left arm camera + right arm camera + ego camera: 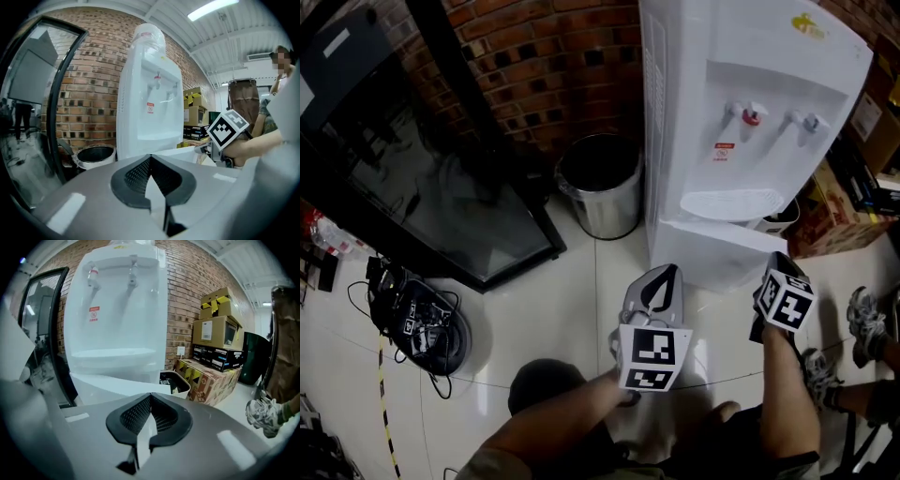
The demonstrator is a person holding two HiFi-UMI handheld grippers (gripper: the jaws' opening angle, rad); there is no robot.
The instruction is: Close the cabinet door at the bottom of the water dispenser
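Nearest to you is your left gripper (664, 286), clenched with nothing in it, its tips meeting and aimed at the foot of the water dispenser (741, 112). Your right gripper (150, 397) is just beside it on the right, also clenched and empty, and it looks straight at the cabinet door (112, 383). That door stands open at the bottom of the dispenser, a white panel swung out over the floor (572, 281) toward you, just beyond both grippers' tips. I cannot tell which side carries the hinges. It looks like a thin, light panel with a smooth, slick face, so it should swing with little effort. There is no need to grasp it: press a clenched gripper flat against the outer face near the free edge and push steadily until it seats. Push gently, since a hard shove could rock the dispenser or make the door bounce back. Further out, a steel bin (600, 187) stands on the floor left of the dispenser against the brick wall (544, 66), and cardboard boxes (213, 331) are stacked to its right.
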